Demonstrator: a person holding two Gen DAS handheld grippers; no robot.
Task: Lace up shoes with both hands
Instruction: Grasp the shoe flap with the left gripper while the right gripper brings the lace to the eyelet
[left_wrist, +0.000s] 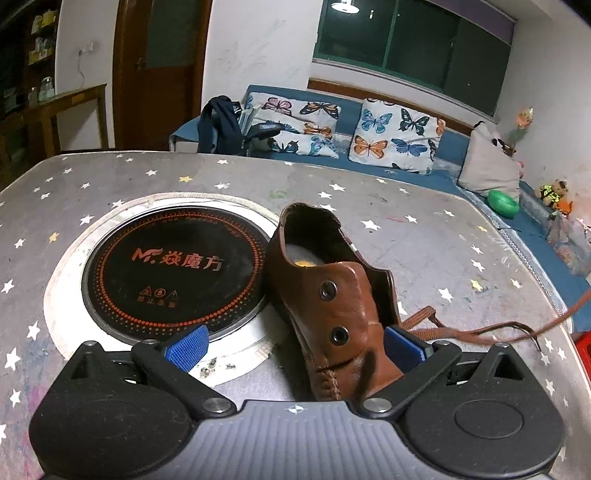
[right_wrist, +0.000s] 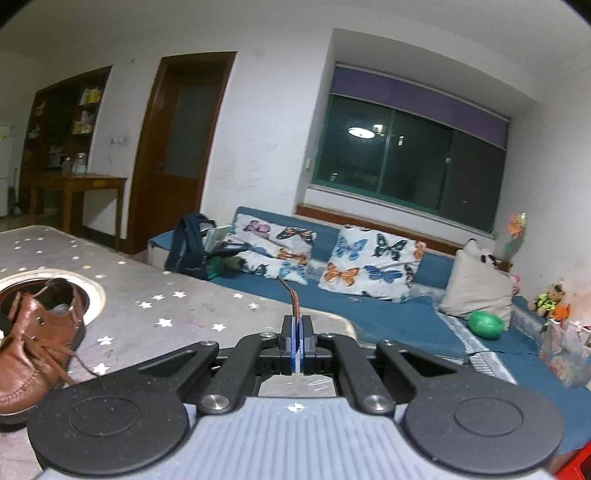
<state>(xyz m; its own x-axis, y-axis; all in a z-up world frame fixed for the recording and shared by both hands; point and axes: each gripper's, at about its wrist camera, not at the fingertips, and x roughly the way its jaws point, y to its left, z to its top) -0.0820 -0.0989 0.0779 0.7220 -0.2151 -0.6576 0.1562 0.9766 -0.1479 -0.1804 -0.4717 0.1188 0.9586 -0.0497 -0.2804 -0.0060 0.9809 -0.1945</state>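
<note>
A brown leather shoe (left_wrist: 332, 306) with 2 metal eyelets lies on the star-patterned table (left_wrist: 406, 221), between the left gripper's (left_wrist: 295, 347) open jaws. The right gripper (right_wrist: 297, 332) pinches its brown lace (right_wrist: 293, 299).

Shoe (left_wrist: 332, 314) toe behind left claw (left_wrist: 295, 349); lace (left_wrist: 517, 328) end off-frame rt.

Your left gripper (left_wrist: 295, 350): black linkage arms, silver pivot screws, two round black discs, grey ribbed body with small crosshair mark, blue ridged pads (left_wrist: 190, 345). Your right gripper (right_wrist: 297, 345): same build, black arms, silver screws, grey ribbed housing, blue pads edged white.
</note>
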